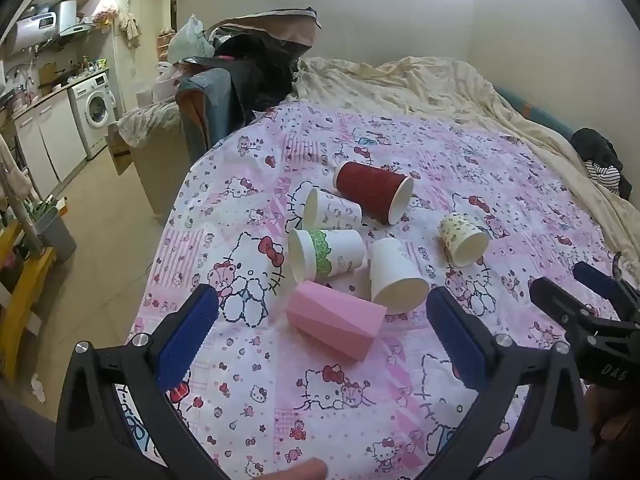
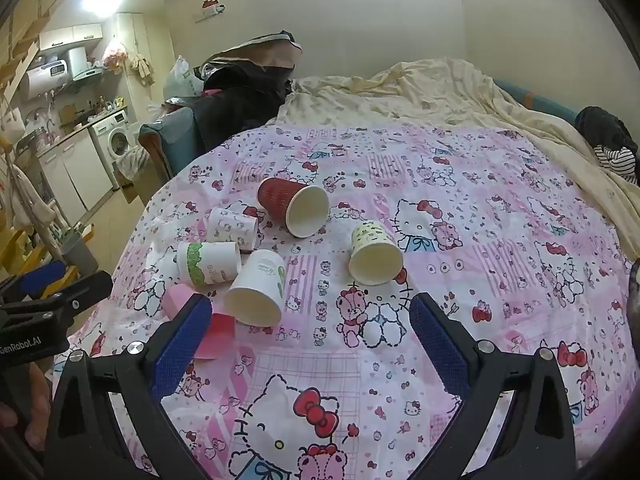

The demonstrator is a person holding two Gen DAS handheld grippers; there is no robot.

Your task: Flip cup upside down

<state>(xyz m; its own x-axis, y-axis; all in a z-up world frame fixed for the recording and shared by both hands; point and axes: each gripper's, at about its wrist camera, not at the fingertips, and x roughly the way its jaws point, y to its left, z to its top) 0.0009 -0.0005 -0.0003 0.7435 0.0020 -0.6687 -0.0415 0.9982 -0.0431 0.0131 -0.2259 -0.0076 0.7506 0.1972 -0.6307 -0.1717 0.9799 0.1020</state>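
Left gripper (image 1: 320,332): jaws spread wide, empty, hovering low over the bed (image 1: 460,160); pink cup (image 1: 334,326) directly ahead between the fingers, lying on its side, probably the nearest candidate for flipping; plain white cup (image 1: 396,278) just beyond to the right, mouth toward the gripper; green-banded cup (image 1: 326,254) and small printed white cup (image 1: 332,210) further ahead, touching, both on their sides; dark red cup (image 1: 374,192) farthest.

Right gripper (image 2: 310,330): jaws likewise wide, empty; yellow-patterned cup (image 2: 374,256) ahead, set apart from the cluster, mouth facing the gripper.

All six lie tipped over, none yet inverted; the soft quilt likely lets them roll, so a grasp across the wall seems sensible.
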